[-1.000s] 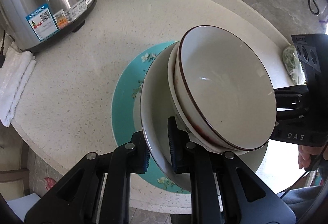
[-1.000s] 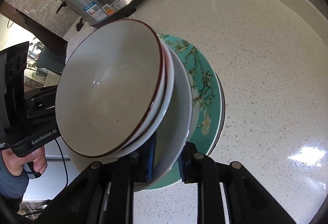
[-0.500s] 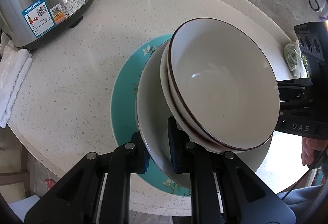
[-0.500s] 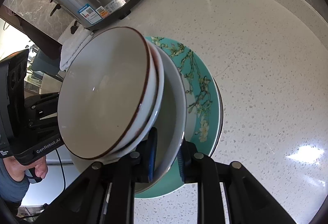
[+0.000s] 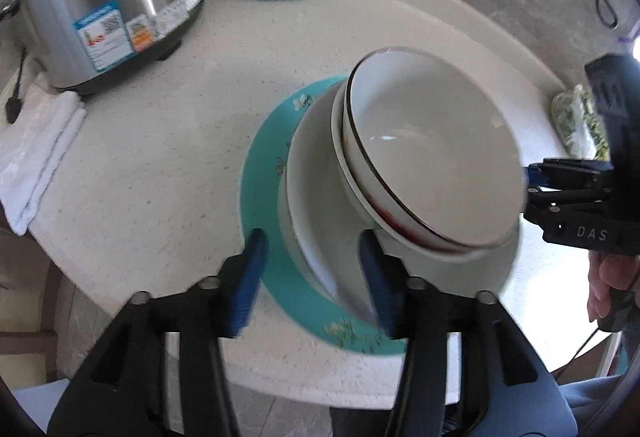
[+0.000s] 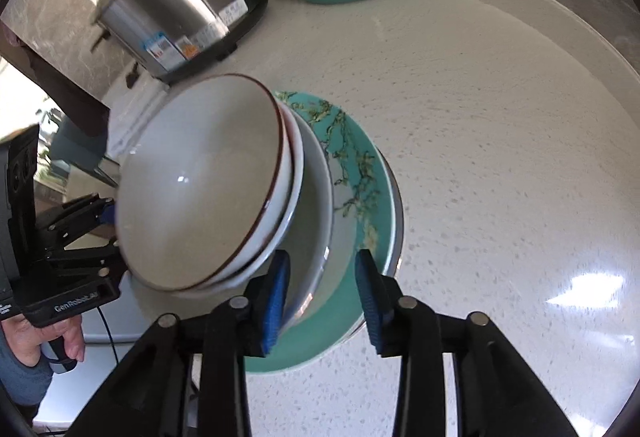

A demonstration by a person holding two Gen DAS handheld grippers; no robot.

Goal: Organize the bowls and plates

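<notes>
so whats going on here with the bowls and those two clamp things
A person holds a gripper in each hand, one on each side of a stack of dishes on the white countertop. The stack is two brown-rimmed bowls nested in a larger white bowl, sitting on a teal floral plate. The jaws of the left gripper and right gripper have just been opening; the white bowl's rim sits between each pair, unpressed. The stack looks set down and released.
</notes>
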